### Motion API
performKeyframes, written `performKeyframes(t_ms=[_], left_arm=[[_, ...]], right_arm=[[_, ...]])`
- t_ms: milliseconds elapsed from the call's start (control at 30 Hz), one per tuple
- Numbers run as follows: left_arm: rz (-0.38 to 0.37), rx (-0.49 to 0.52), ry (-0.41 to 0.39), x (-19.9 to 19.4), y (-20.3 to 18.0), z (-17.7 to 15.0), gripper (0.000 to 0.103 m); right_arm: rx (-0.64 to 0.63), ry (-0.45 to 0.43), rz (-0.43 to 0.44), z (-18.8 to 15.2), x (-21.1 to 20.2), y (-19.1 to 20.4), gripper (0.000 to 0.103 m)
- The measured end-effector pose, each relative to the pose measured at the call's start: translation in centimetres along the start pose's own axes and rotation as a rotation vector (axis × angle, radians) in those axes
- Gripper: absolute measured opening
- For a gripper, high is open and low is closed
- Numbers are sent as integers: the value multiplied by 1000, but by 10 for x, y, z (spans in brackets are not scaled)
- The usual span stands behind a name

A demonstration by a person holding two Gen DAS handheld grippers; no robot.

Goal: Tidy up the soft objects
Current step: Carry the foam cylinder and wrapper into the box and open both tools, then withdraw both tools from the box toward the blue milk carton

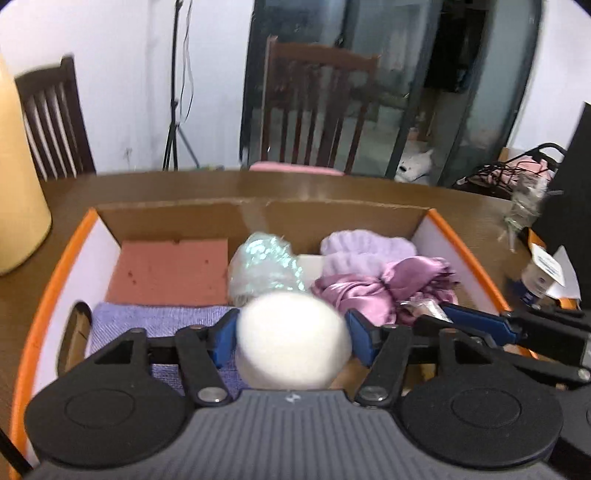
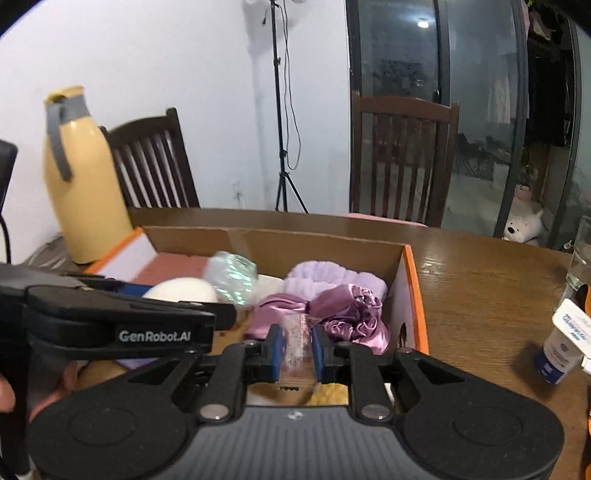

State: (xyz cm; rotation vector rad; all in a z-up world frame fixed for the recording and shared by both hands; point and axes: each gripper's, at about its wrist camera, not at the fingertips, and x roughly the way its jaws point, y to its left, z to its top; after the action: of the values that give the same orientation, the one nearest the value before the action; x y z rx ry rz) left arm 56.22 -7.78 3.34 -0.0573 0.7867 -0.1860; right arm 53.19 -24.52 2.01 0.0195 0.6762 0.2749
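The white foam ball point(image 1: 291, 339) sits pinched between the left gripper's point(image 1: 291, 334) blue pads, held above the near middle of the cardboard box point(image 1: 258, 210). The right gripper point(image 2: 298, 349) clamps a clear packet point(image 2: 297, 347) at the box's near right, beside the purple satin cloth point(image 2: 347, 314). The two grippers are close together, so they could collide. Released here, the ball may roll off the piled cloth.

Dim, flat indoor light; a lamp glares off the glass door point(image 2: 423, 24) (right view), motion blur softens everything, and fisheye edges bend.
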Motion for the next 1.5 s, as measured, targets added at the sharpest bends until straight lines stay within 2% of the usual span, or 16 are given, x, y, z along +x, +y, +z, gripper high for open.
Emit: performKeyframes(t_ms=[67, 100, 133, 167, 400, 600, 733, 867, 933, 1033, 1167, 1300, 1500], left_arm=[[-12, -42, 8, 4, 8, 0, 80], [-45, -54, 10, 3, 13, 1, 83], [-79, -66, 15, 1, 16, 2, 85], [-95, -75, 12, -2, 19, 3, 85], [-75, -50, -79, -47, 21, 12, 86], [-32, 16, -180, -113, 27, 6, 87], [-2, 50, -263, -166, 29, -11, 91], [16, 105, -333, -213, 28, -39, 94], [25, 124, -369, -232, 27, -54, 95], [23, 133, -425, -260, 26, -86, 99], [62, 145, -470, -287, 27, -143, 99], [61, 134, -495, -315, 28, -204, 99], [67, 138, -525, -357, 36, -287, 103]], right_arm=[[10, 3, 1, -1, 5, -2, 19], [14, -2, 8, -1, 5, -3, 30], [20, -8, 13, -1, 4, -4, 49], [20, -12, 17, -4, 1, -4, 55], [21, -78, -10, 4, -35, -8, 55], [-2, -139, -30, 8, -96, -8, 55], [-4, -193, -35, 3, -145, -5, 56], [-21, -244, -25, -16, -189, 5, 57], [-35, -269, -23, -32, -209, 12, 63], [-51, -305, -26, -56, -236, 24, 63], [-36, -351, -12, -95, -268, 40, 67], [-51, -373, 10, -143, -289, 63, 68], [-55, -338, 57, -214, -312, 89, 70]])
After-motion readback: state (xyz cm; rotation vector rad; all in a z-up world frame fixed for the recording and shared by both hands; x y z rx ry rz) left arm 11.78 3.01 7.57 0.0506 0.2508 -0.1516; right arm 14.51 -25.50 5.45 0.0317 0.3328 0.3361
